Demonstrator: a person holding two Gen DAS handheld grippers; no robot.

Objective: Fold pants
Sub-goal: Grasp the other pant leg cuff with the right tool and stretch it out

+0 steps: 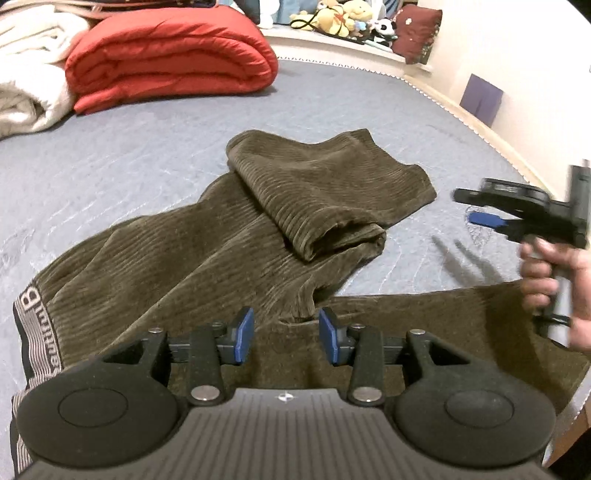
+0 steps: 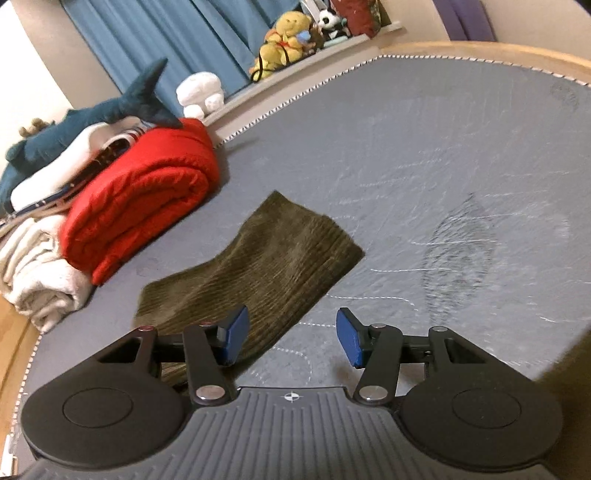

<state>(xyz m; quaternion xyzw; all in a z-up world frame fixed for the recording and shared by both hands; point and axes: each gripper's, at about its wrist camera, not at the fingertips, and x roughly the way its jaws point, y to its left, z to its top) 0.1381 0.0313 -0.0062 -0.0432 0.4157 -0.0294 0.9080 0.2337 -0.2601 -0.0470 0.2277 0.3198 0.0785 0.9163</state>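
Note:
Olive-brown corduroy pants [image 1: 229, 243] lie on the grey bed sheet [image 1: 147, 158]. One leg is folded back on itself at the far end [image 1: 325, 195]; the striped waistband [image 1: 31, 332] is at the left. My left gripper [image 1: 286, 334] is open and empty, just above the pants near the crotch. My right gripper [image 1: 480, 214] is held in a hand at the right, above the sheet beside the folded leg. In the right wrist view the right gripper [image 2: 291, 332] is open and empty, with the folded leg [image 2: 258, 269] under its left finger [image 2: 234, 332].
A folded red quilt [image 1: 166, 55] and a cream blanket [image 1: 26, 81] lie at the bed's far left. Stuffed toys [image 1: 340, 16] sit on a ledge behind. A blue shark plush [image 2: 74, 122] lies on the pile. The bed's wooden edge [image 2: 480, 50] runs along the right.

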